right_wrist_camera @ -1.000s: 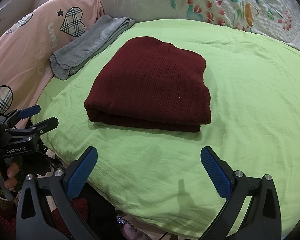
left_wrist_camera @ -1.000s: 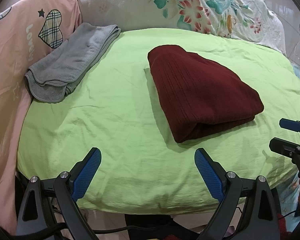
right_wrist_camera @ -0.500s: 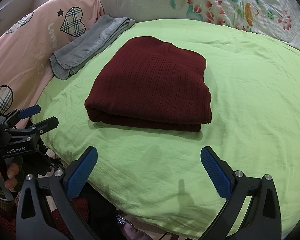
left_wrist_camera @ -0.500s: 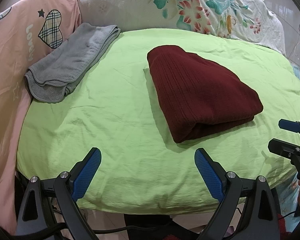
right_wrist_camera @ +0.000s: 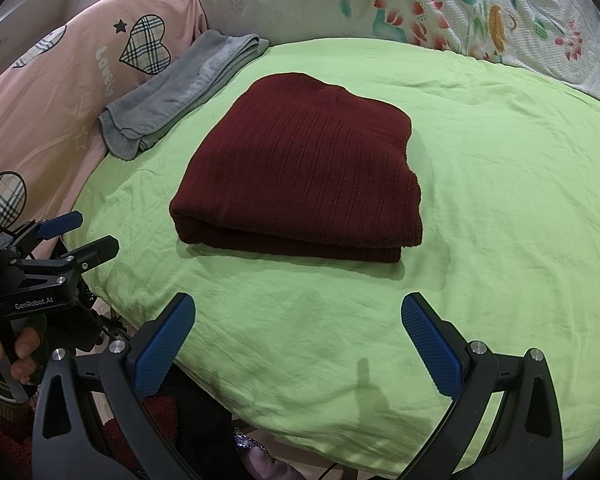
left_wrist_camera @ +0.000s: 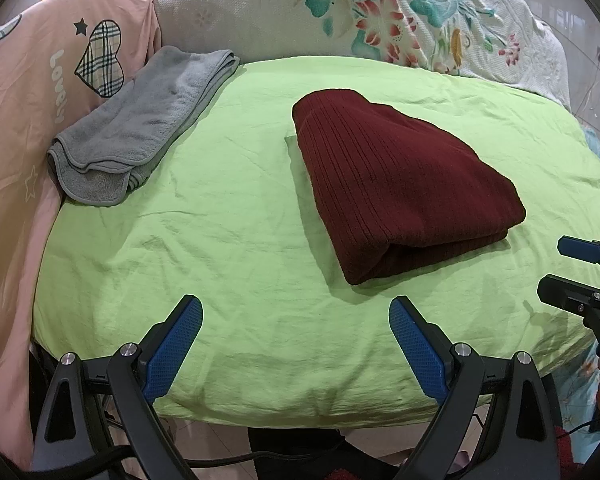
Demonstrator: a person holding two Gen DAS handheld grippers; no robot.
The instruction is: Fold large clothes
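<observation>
A dark red ribbed knit garment (left_wrist_camera: 396, 184) lies folded into a thick rectangle on the light green sheet (left_wrist_camera: 220, 232); it also shows in the right wrist view (right_wrist_camera: 304, 168). My left gripper (left_wrist_camera: 296, 316) is open and empty, held over the near edge of the bed, short of the garment. My right gripper (right_wrist_camera: 298, 312) is open and empty, also at the near edge, just in front of the garment's folded side. Each gripper shows in the other's view, the right one (left_wrist_camera: 568, 268) at the far right and the left one (right_wrist_camera: 80, 232) at the far left.
A folded grey towel (left_wrist_camera: 140, 128) lies at the left rear of the sheet, against a pink quilt with plaid hearts (left_wrist_camera: 40, 92). A white floral pillow (left_wrist_camera: 380, 16) runs along the back. The bed's front edge drops off just below the grippers.
</observation>
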